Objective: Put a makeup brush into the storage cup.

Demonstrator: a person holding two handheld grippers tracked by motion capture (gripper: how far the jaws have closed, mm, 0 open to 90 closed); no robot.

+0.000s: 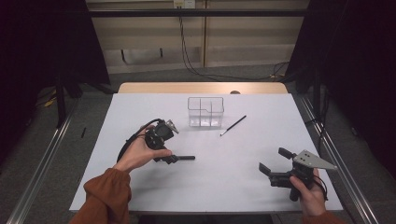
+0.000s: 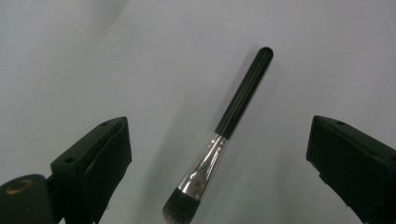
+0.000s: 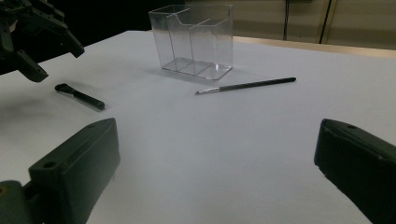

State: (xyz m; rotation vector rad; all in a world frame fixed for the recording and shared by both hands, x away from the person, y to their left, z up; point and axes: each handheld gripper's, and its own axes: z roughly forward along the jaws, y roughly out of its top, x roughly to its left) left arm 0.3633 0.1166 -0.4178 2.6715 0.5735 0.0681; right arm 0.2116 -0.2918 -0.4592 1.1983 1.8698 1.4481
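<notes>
**High view: two spread grippers, a fat brush under the left one**

High view shows the big white bench [image 1: 205,182] first. It is the largest thing, and all the rest sits on it.

Next in size is the clear box [image 1: 206,112]. It stands upright at about 12 o'clock from the middle of the bench. Thin walls split it into compartments. In the right gripper view the clear box [image 3: 196,42] looks see-through, with nothing inside that I can make out.

Then come the two grippers. The left gripper [image 1: 164,140] is held at about 9 o'clock, tipped down over the bench. In the left gripper view its jaws stand wide apart, pinching nothing. The right gripper [image 1: 275,161] is held at about 4 o'clock, well apart from the other things. Its jaws are spread wide too, and nothing is between them.

The fat brush [image 2: 224,130] is smaller. It lies flat on the bench between the left gripper's jaws, touching neither one. Its black handle points up and away, and its dark bristles are near the bottom edge. In the high view the fat brush [image 1: 183,158] lies just beside the left hand.

Smallest is the thin brush [image 1: 233,125]. It lies flat at about 1 o'clock, just beside the clear box, on its right.
</notes>
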